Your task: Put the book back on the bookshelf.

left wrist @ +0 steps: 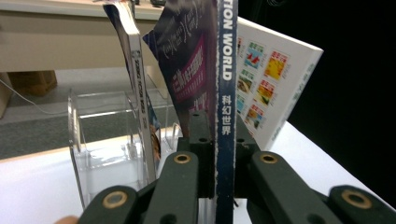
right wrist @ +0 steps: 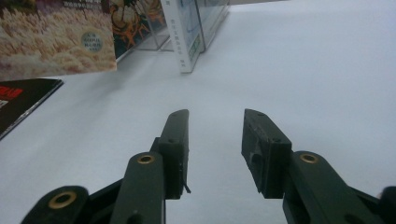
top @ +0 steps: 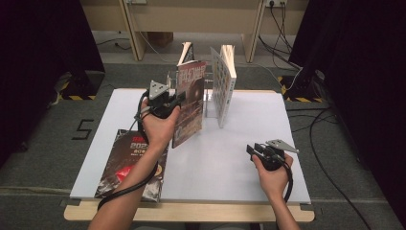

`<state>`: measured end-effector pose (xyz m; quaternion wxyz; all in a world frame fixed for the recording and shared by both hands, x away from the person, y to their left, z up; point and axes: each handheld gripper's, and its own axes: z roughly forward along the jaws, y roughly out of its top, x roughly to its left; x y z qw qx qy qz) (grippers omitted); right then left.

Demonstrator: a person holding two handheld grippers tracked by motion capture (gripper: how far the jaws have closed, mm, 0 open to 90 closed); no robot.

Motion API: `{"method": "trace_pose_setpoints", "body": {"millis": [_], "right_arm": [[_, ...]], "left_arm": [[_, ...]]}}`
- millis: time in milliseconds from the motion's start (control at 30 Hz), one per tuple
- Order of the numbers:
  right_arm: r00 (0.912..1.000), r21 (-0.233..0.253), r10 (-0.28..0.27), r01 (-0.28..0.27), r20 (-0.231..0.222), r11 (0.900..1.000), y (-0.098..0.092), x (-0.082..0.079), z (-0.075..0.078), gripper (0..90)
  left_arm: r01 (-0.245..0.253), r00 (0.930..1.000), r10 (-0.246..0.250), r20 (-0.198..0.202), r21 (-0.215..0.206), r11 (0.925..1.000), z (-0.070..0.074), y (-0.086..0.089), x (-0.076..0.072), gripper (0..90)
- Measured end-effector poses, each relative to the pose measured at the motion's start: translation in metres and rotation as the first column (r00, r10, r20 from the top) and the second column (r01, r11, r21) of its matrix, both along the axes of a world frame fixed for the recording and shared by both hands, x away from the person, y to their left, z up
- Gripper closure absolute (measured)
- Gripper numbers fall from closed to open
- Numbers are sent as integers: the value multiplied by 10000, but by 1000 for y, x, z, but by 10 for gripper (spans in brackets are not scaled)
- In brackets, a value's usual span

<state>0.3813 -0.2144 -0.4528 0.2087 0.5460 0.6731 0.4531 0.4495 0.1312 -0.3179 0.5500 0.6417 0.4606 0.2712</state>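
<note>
bare tabletop [top: 230, 163] is lying open all around the right claw [top: 253, 149], wide enough for a hand to pass. farther back, the clear stand [left wrist: 100, 140], the magazine [top: 190, 103] hanging in the left claw [top: 178, 98] and the white book [top: 224, 86] are crowding the way. a dark magazine [top: 131, 165] is taking up the near left corner.

The magazine [top: 190, 103] is up off the bench, held upright by its spine, cover facing the near side. That cover is dark reddish-brown, with a big pinkish title block across the top. In the left gripper view the spine [left wrist: 226, 112] runs straight up the middle: a narrow dark-blue strip, white lettering reading "...TION WORLD" and Chinese characters below it, its edges scuffed white. The magazine is thin and soft, its cover bowing a little. Its lower edge hangs clear of the white surface, just in front of the clear stand.
</note>
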Motion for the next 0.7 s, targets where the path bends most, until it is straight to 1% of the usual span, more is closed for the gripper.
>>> {"method": "trace_pose_setpoints", "body": {"millis": [33,67,100,133,167,200,233,300,367,467,500,633,700], "right_arm": [[10000,-11,29,-29,-4,10000,0,0,0,620],[10000,14,16,-16,-46,10000,0,0,-1,620],[10000,-89,65,-65,43,9999,0,1,-2,619],[10000,-40,75,-75,1,10000,1,1,-2,620],[10000,-134,92,-91,7,9999,0,1,-3,621],[10000,-44,75,-75,-16,10000,1,1,-4,621],[10000,-126,96,-96,-17,9999,0,1,-5,621],[9999,-84,70,-71,-101,9999,0,1,-7,622],[10000,-146,67,-68,-74,9999,-1,1,-8,622],[9999,-48,73,-74,-146,10000,-1,1,-9,622],[9999,-134,108,-110,-128,9998,-1,1,-9,622],[9997,-115,177,-178,-163,9998,0,2,-10,621],[9996,-46,199,-200,-217,9998,1,2,-12,621]], "left_arm": [[-47,10000,47,62,41,10000,1,-1,1,838],[-90,9999,90,117,15,10000,2,-2,3,838],[-122,9998,122,155,-9,9999,2,-2,4,839],[-155,9997,156,200,-63,9999,3,-2,7,838],[-178,9995,181,241,-105,9998,3,-3,8,839],[-225,9993,228,309,-129,9997,4,-3,10,839],[-239,9991,243,350,-133,9996,4,-3,12,838],[-351,9984,354,447,-69,9994,4,-4,15,839],[-429,9980,430,467,-30,9991,4,-5,19,839],[-520,9975,525,468,-126,9986,4,-5,25,839],[-524,9974,528,486,-105,9986,4,-5,27,839],[-631,9961,635,605,-87,9980,7,-9,33,839],[-692,9952,701,681,-153,9975,8,-10,37,839]]}}
